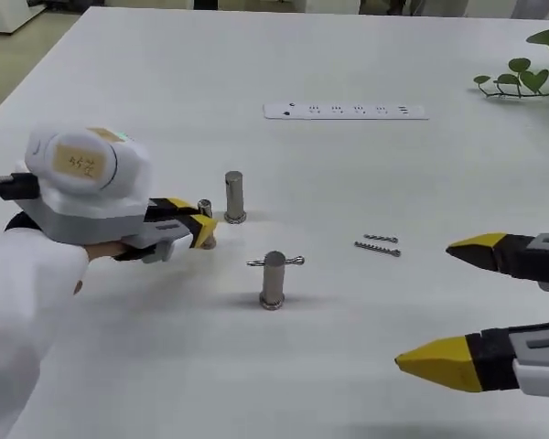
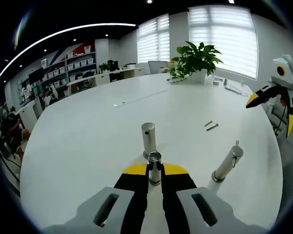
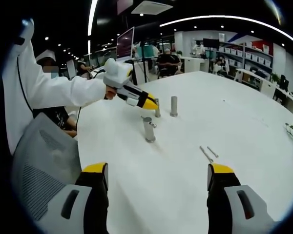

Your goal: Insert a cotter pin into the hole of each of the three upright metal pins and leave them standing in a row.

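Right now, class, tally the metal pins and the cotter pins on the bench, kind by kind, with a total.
Metal pins: 3
Cotter pins: 3, one inserted, two loose
Total: 6

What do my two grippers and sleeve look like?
The left gripper and right gripper have grey-white bodies, black jaws and yellow tips. A yellowish label and a black cable sit at the left one's rear. The sleeve is white.
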Tool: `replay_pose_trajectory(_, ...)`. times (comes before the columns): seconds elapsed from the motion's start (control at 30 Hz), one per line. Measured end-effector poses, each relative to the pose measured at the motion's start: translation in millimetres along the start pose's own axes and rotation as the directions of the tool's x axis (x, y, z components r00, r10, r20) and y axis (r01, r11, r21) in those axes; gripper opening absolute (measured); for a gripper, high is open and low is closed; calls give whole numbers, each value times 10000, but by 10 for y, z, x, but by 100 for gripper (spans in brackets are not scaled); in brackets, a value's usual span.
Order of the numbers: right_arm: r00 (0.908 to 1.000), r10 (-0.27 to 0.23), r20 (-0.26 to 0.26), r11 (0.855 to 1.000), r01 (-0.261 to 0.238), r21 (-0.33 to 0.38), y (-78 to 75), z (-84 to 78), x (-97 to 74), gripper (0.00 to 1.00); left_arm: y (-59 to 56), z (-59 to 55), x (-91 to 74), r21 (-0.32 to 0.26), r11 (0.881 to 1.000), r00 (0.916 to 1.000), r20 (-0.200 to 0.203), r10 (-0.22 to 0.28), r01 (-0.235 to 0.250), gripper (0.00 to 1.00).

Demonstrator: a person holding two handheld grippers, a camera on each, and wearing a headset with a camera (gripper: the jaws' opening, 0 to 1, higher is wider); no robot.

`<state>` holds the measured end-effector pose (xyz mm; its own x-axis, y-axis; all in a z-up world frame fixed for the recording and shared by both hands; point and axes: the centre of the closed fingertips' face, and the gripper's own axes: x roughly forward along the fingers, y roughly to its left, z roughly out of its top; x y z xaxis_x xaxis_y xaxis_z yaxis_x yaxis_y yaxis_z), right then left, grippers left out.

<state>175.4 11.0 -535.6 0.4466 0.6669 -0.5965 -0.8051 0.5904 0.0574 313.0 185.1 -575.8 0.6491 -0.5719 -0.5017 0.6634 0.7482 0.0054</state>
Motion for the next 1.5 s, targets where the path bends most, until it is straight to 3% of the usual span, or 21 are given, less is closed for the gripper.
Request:
replay_pose_trajectory(0.57, 9998, 178, -89, 9998, -178, -78, 27, -23, 21, 81, -19, -13, -30, 143, 9997, 9996, -232, 182, -179, 5)
replay_pose_trajectory(0.73, 9998, 178, -59, 9998, -179, -102, 18, -9, 18, 81, -14, 72, -134, -39, 9996, 9995, -116, 281, -282, 5)
replay_pose_trajectory(0.87, 9999, 147, -23, 9998, -148, -117, -3, -4, 5, 81, -62, 215, -269, -36, 9994, 9993, 106, 358, -358, 5)
replay_pose_trajectory(1.1, 9998, 60, 177, 9999, -58, -107, -45, 21, -35, 81, -270, 472, -495, -51, 9991, 9984, 378, 416, -414, 5)
replay_pose_trajectory(1.23, 9996, 31, 284, 9999, -27, -125, -62, 32, -70, 81, -416, 595, -593, 236, 9985, 9978, 457, 482, -493, 5)
replay_pose_trajectory(1.5, 9985, -158, 522, 9997, 168, -186, -102, 67, -157, 81, -813, 770, -698, 527, 9982, 9977, 630, 254, -287, 5)
